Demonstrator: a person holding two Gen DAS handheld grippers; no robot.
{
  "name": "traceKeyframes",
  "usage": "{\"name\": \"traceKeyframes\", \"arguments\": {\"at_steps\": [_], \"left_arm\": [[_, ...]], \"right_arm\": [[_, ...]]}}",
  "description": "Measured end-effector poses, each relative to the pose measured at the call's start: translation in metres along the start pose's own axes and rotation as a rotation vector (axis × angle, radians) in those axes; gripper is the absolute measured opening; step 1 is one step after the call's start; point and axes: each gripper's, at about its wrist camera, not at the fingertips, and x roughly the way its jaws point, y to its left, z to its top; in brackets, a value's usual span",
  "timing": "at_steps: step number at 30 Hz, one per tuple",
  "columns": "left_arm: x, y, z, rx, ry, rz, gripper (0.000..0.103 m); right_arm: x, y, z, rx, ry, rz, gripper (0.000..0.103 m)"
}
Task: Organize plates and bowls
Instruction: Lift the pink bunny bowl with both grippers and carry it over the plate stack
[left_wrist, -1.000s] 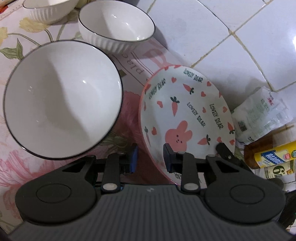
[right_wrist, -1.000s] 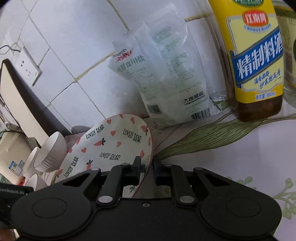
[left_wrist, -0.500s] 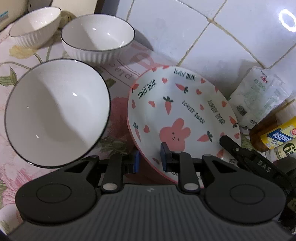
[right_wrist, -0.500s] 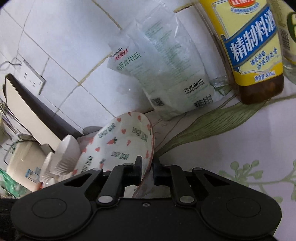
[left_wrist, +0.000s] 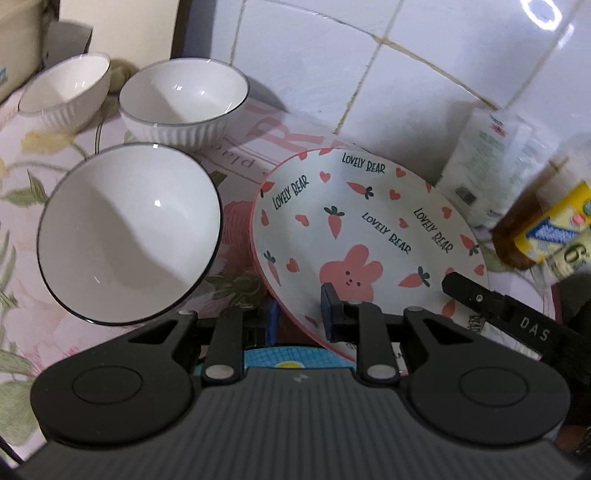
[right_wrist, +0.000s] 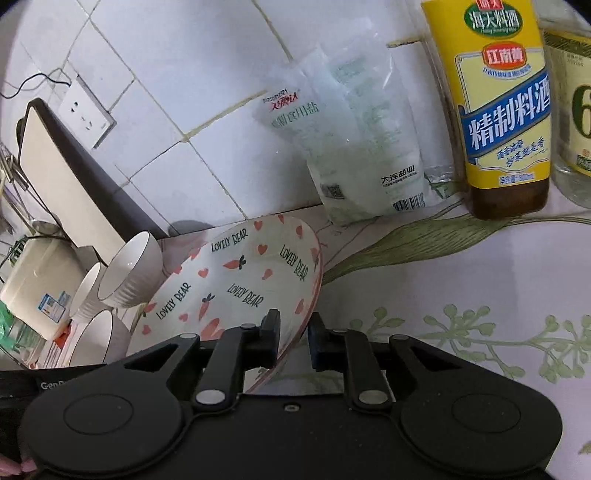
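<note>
Left wrist view: the left tool (left_wrist: 300, 316) is clenched on the near rim of the Lovely Bear plate (left_wrist: 369, 236), one pad above the rim and one beneath. The plate is tilted above the floral tabletop (left_wrist: 22, 192), beside three white bowls (left_wrist: 129, 232). At the plate's right edge the right tool (right_wrist: 293, 338) straddles the rim; its jaws are opening, and the pads seem to touch the rim, though the angle leaves that unsure. Against the tiled wall (right_wrist: 177, 74) lean a salt bag (right_wrist: 354, 147) and a yellow-labelled cooking wine bottle (right_wrist: 502, 110).
</note>
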Motion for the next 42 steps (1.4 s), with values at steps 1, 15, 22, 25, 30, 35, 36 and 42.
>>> {"name": "traceKeyframes", "arguments": {"at_steps": [1, 15, 22, 25, 30, 35, 36, 42], "left_arm": [[-0.003, -0.001, 0.0, 0.014, -0.005, 0.006, 0.021], [-0.083, 0.003, 0.006, 0.124, -0.045, -0.059, 0.021], [-0.145, 0.01, -0.003, 0.18, -0.081, -0.109, 0.021], [-0.166, 0.016, -0.01, 0.193, -0.087, -0.125, 0.021], [-0.185, 0.026, -0.025, 0.222, -0.051, -0.135, 0.021], [-0.196, 0.038, -0.041, 0.24, -0.013, -0.15, 0.021], [-0.197, 0.04, -0.043, 0.243, -0.008, -0.153, 0.021], [-0.197, 0.053, -0.059, 0.232, 0.027, -0.186, 0.021]], "right_arm": [[-0.002, 0.0, -0.001, 0.0, 0.002, -0.003, 0.021], [-0.073, 0.036, -0.021, 0.017, -0.101, 0.013, 0.024], [-0.128, 0.07, -0.041, 0.018, -0.165, 0.008, 0.026], [-0.148, 0.086, -0.052, 0.025, -0.188, 0.002, 0.026], [-0.169, 0.102, -0.077, 0.048, -0.185, -0.011, 0.025], [-0.182, 0.113, -0.104, 0.074, -0.175, -0.029, 0.026], [-0.184, 0.114, -0.108, 0.081, -0.173, -0.031, 0.026], [-0.195, 0.122, -0.125, 0.078, -0.147, -0.062, 0.026]]}}
